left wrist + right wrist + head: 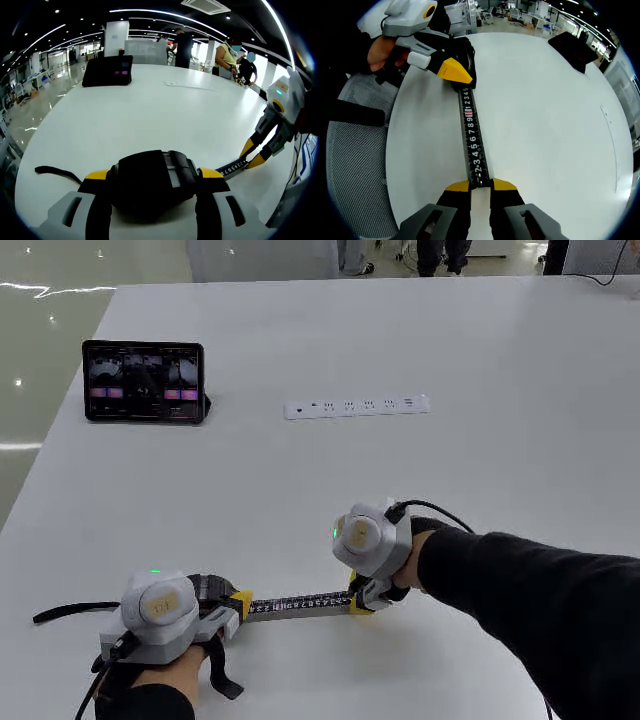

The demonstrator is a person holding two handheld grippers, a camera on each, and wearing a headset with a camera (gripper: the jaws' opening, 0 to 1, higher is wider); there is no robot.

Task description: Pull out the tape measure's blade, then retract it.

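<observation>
A black tape measure case [152,181] sits on the white table, clamped between the yellow-tipped jaws of my left gripper [232,606], which is shut on it. Its black blade [298,602] with white numbers runs out to the right across the table. My right gripper [362,602] is shut on the blade's free end [479,181]. In the right gripper view the blade [471,135] stretches away to the case [462,60] and the left gripper. A black wrist strap [56,172] trails from the case to the left.
A dark tablet [145,381] stands at the table's far left. A white power strip [357,406] lies in the middle beyond the grippers. People stand past the far edge. A mesh chair [355,165] is beside the table's near edge.
</observation>
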